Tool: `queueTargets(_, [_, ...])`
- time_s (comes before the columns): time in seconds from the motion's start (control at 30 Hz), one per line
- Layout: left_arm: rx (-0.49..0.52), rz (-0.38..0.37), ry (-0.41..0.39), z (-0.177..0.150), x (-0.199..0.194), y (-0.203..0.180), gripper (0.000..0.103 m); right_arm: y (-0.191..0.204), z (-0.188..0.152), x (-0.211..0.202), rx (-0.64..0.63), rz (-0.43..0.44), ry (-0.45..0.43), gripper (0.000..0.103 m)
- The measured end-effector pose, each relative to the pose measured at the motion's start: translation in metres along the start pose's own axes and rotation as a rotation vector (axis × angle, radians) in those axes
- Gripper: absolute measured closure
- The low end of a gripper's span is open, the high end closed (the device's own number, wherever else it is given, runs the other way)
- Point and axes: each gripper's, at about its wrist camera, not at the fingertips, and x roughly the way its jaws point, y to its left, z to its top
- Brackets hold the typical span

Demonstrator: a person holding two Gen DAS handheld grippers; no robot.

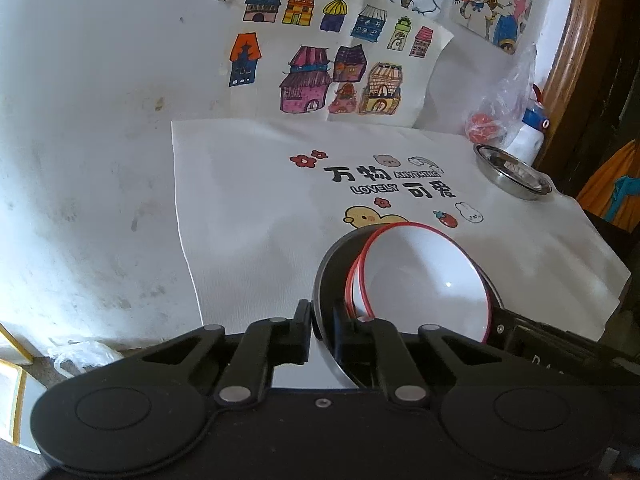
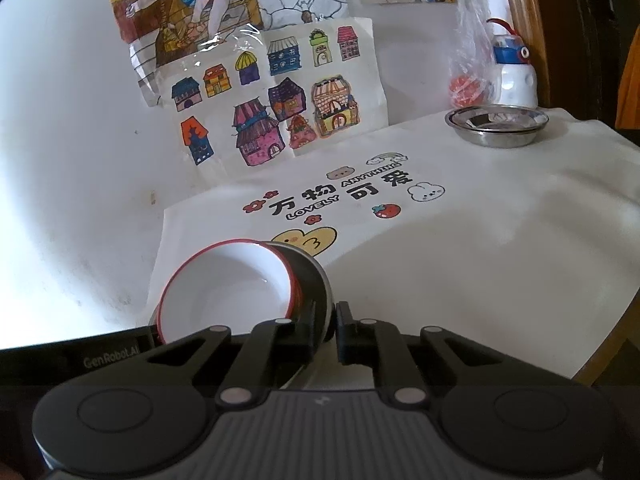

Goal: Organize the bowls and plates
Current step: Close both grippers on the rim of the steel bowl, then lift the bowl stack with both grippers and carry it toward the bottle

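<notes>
The counter (image 2: 500, 240), draped in a white cloth printed with cartoon animals and lettering, fills both views; at about one o'clock on it in the right wrist view sits a shallow round stainless-steel dish (image 2: 496, 126), well apart from everything else; at the near edge, six o'clock, a stack is held between both tools: a dark round metal plate (image 1: 326, 276) carrying two nested white bowls with red rims (image 1: 424, 280); the left gripper (image 1: 322, 326) has its jaws clenched on the plate's rim at one side, and the right gripper (image 2: 333, 328) seems clenched on the opposite rim, though its contact is partly hidden; the step in hand looks like carrying the gathered stack; the next move likely calls for keeping both sides level and setting it down, perhaps toward the steel dish; the stack is tilted, the bowls' mouths opening toward the right gripper's side; being round, its only long axis is the rim-to-rim line between the two grippers.
</notes>
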Motion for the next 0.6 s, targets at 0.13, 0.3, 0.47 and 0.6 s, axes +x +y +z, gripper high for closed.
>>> queueTargets(0.13, [-0.021, 0.001, 0.009, 0.001, 0.0, 0.001, 0.094, 0.002, 0.0, 0.0, 0.007, -0.009, -0.002, 0.092])
queueTargets(0.3, [-0.03, 0.002, 0.026, 0.003, 0.001, -0.002, 0.094, -0.001, 0.001, -0.001, 0.023, -0.021, 0.003, 0.092])
queueTargets(0.47, [-0.031, -0.014, 0.046, 0.006, 0.006, -0.008, 0.094, -0.007, 0.003, -0.004, 0.042, -0.04, -0.002, 0.092])
queueTargets(0.6, [-0.018, -0.025, 0.043, 0.011, 0.009, -0.017, 0.095, -0.014, 0.007, -0.005, 0.058, -0.055, -0.015, 0.092])
